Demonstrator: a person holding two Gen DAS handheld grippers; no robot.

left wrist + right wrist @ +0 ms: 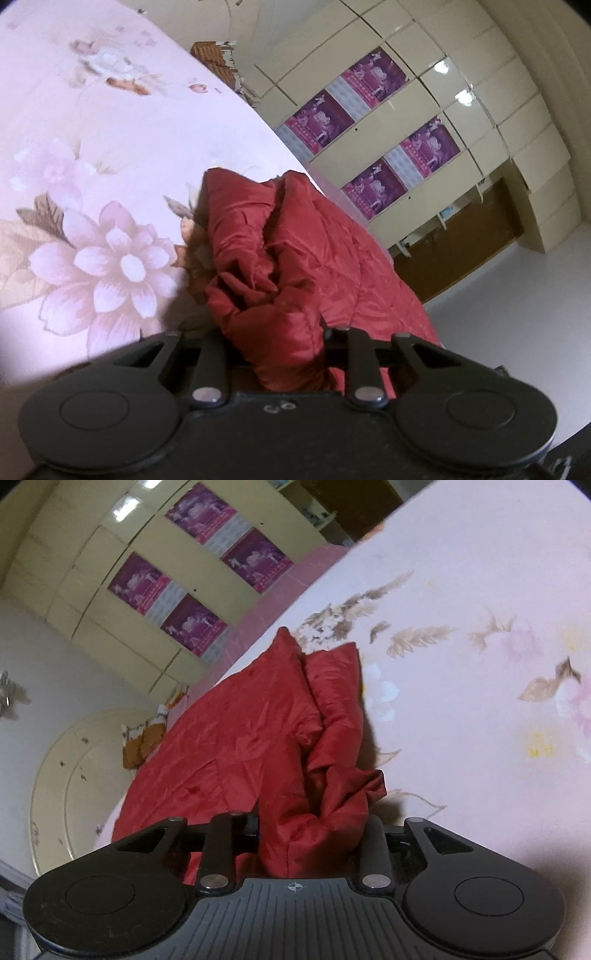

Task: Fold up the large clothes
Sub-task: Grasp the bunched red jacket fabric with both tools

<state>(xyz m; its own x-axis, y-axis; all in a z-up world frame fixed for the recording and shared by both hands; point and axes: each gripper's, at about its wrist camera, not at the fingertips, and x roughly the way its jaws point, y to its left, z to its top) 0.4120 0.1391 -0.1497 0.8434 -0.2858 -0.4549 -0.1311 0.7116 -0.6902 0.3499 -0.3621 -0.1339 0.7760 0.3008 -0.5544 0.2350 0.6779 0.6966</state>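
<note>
A big red padded jacket (295,258) lies on the bed (92,129), along the bed's edge. The bed has a pink sheet with flowers on it. The bed is a good place for folding because it is wide and flat.

The left tool (280,354) is pinching a bunched-up fold of the red jacket (240,738) between its two sides. The right tool (310,842) is pinching another puffy fold the same way. No gap shows between the cloth and either tool, so both look clenched on the jacket.

I think each tool holds one end of the same edge so the whole edge can go up together. That way the jacket stays straight and does not flop to one side.

The cloth is shiny and looks slippery, so it may slide out if the grip is loose.

Far off stands a cream wardrobe (424,110) with purple posters (373,77) on its doors.
</note>
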